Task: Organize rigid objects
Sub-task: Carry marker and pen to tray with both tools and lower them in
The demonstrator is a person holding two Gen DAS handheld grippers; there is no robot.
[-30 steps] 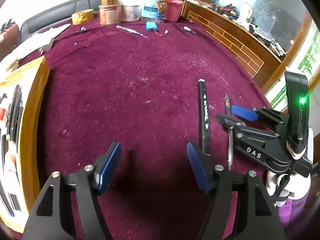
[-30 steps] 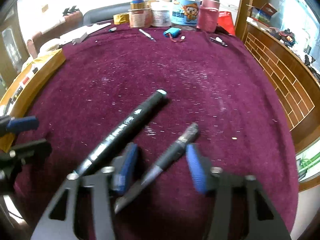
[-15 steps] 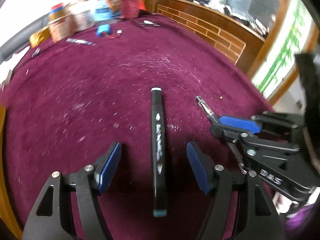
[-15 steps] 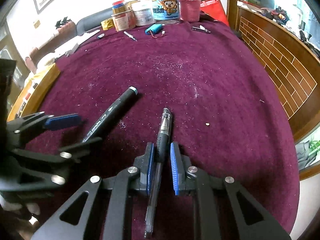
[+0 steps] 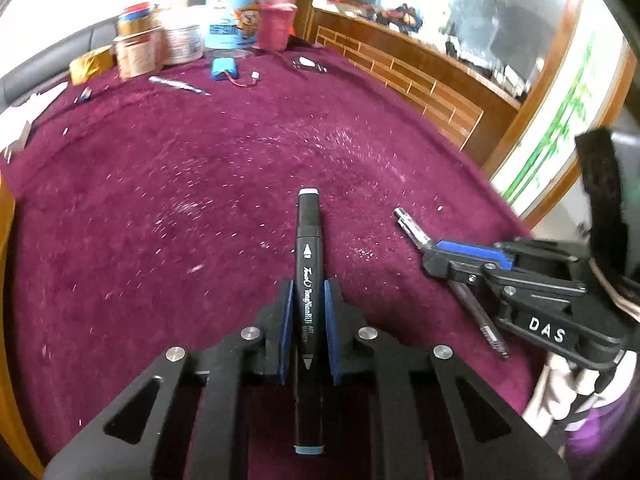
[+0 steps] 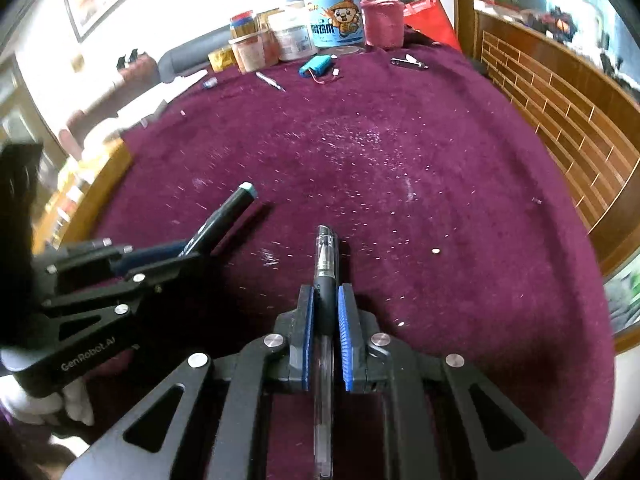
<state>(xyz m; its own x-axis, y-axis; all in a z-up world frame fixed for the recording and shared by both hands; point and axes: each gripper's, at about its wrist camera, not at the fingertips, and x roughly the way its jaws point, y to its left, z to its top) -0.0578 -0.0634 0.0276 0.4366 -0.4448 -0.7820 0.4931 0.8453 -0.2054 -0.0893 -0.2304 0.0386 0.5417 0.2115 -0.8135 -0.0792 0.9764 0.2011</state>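
marker [image 5: 307,276]: light, stiff, smooth barrel; left gripper [image 5: 307,300] clamped mid-barrel, cap at 12 o'clock | pen [image 6: 325,280]: light, slim, could pivot; right gripper [image 6: 325,312] clamped on rubber grip, best hold | both low over cloth [image 6: 440,160]

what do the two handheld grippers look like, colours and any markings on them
Both are black frames with triangular cut-outs, silver rivets and blue ribbed pads. The right gripper carries white "DAS" lettering on its side; the left gripper reads "GenRobot.AI". A white glove covers the hand under the left one.
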